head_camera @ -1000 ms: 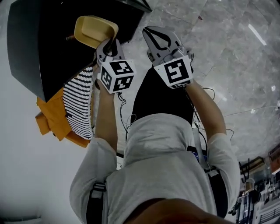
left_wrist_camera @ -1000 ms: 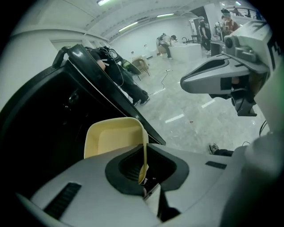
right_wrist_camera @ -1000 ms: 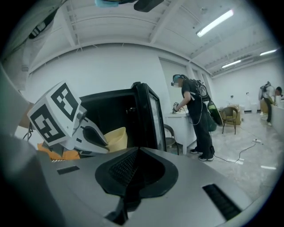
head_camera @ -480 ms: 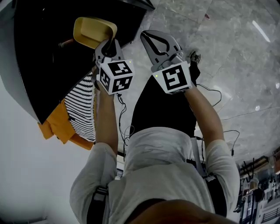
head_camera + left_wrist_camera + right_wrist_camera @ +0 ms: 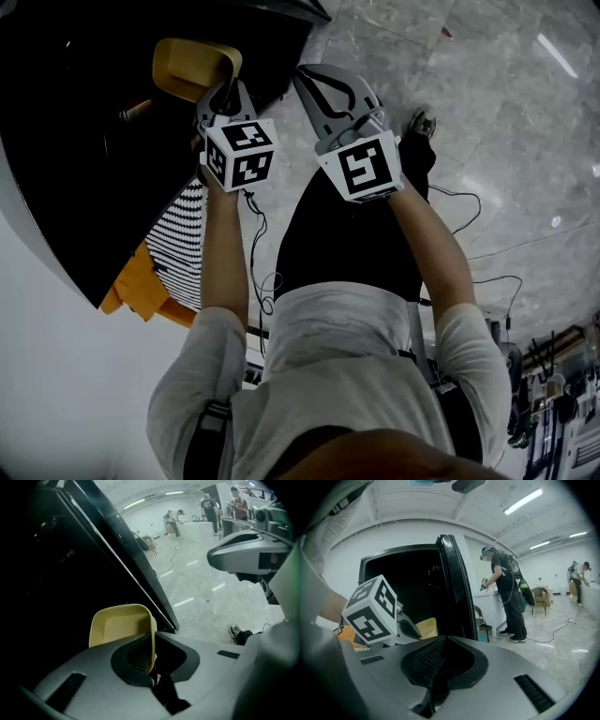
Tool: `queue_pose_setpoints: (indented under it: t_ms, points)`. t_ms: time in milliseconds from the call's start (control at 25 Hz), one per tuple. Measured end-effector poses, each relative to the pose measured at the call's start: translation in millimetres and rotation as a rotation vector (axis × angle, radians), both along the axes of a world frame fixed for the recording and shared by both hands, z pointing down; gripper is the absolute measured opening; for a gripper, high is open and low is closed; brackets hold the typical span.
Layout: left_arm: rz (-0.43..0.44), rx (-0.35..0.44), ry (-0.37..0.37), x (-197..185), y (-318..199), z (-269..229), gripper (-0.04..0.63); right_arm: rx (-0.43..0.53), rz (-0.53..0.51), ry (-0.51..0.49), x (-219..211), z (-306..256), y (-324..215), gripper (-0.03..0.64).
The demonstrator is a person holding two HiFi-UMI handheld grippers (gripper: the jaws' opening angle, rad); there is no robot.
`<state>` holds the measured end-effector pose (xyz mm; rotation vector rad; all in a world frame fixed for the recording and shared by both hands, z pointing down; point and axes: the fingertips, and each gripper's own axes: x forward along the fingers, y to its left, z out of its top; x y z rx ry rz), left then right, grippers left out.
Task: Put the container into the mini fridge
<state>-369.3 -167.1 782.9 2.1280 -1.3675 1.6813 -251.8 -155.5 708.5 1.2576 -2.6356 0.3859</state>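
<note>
The pale yellow container point(image 5: 192, 67) hangs by its rim from my left gripper point(image 5: 223, 94), which is shut on its near wall point(image 5: 152, 639). It is held at the dark opening of the black mini fridge point(image 5: 84, 141), whose door point(image 5: 131, 569) stands open beside it. In the left gripper view the container point(image 5: 119, 625) is tipped with its hollow facing me. My right gripper point(image 5: 314, 80) hovers just to the right, shut with nothing in it. From the right gripper view point(image 5: 440, 644) I see the container point(image 5: 425, 627) and the fridge door edge point(image 5: 457, 588).
A black-and-white striped cloth point(image 5: 183, 248) and an orange item point(image 5: 141, 286) lie by the fridge's near side. Cables point(image 5: 469, 202) trail over the grey marble floor. A person point(image 5: 508, 588) stands at a white counter behind the door, with chairs point(image 5: 541, 595) further back.
The left gripper and the container have edged up and left, deeper over the fridge's dark opening. The right gripper drifted left alongside it.
</note>
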Motion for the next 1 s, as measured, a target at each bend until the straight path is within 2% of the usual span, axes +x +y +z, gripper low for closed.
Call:
queue_pose_setpoints:
  t_ms: [360, 1000]
  points:
    - [-0.021, -0.03, -0.015, -18, -28, 29, 0.031, -0.029, -0.014, -0.016, -19, 19, -15, 0.039]
    - [-0.049, -0.051, -0.031, -40, -65, 54, 0.031, -0.065, 0.024, -0.038, -18, 29, -30, 0.039]
